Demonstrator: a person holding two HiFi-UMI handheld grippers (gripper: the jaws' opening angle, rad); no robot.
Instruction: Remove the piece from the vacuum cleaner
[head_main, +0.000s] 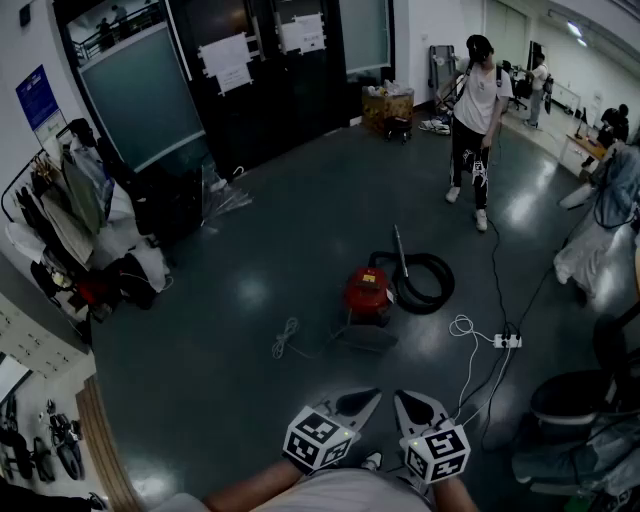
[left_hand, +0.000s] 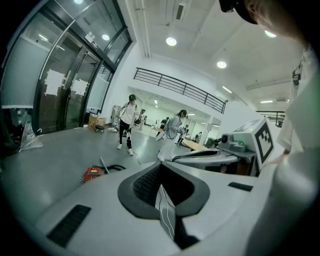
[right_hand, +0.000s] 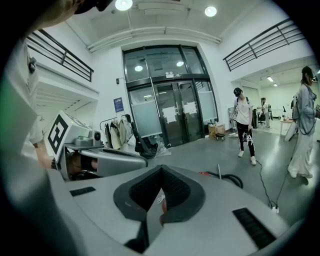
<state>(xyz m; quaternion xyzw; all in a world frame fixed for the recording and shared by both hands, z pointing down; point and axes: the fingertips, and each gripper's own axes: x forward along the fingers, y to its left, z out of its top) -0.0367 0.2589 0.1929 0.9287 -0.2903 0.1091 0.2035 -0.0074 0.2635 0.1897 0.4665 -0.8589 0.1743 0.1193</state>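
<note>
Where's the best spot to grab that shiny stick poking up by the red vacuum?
Probably the bare upper stretch of the metal tube, beyond the black hose loop. It is thin and straight there, so jaws could close across it. Come from the person's left, away from the hose; the red vacuum cleaner sits at its lower end.

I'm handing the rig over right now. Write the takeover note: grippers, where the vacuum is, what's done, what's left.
Left gripper: shut, empty, held low by the body.
Right gripper: shut, empty, next to the left one.
Vacuum: red, on the floor well ahead, neither gripper near it. Its black hose is coiled at its right.
Power strip and cables lie on the floor to the right, so mind them when walking in.
Done: nothing that shows; the vacuum is untouched.
Left: go up to the vacuum, open a gripper, take the piece off. Which piece cannot be told from here.
</note>
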